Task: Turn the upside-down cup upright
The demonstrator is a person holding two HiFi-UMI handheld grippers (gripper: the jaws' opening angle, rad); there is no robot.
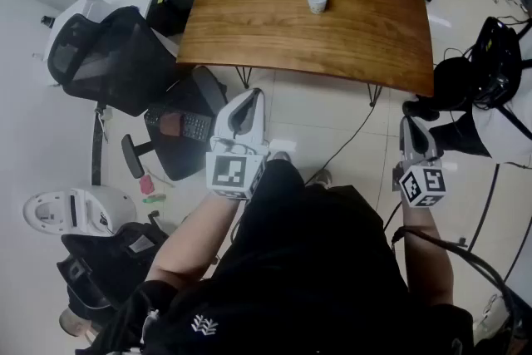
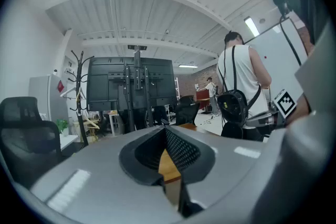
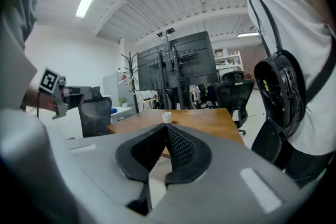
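A small white paper cup (image 1: 317, 0) stands alone on the brown wooden table (image 1: 349, 37), near its far middle. The right gripper view shows the cup (image 3: 166, 117) far off, just above my jaws; which way up it stands I cannot tell. My left gripper (image 1: 247, 96) hangs over the floor, short of the table's near edge, jaws shut with nothing between them. My right gripper (image 1: 410, 123) is held off the table's near right corner, also shut and empty. In their own views the left gripper (image 2: 164, 129) and the right gripper (image 3: 167, 126) show closed tips.
A black mesh office chair (image 1: 116, 54) stands left of the table, with a chair base and a handset (image 1: 187, 126) on the floor beside it. A person in white with a black bag (image 1: 490, 71) stands at the right. A white round device (image 1: 75, 210) and cables lie on the floor.
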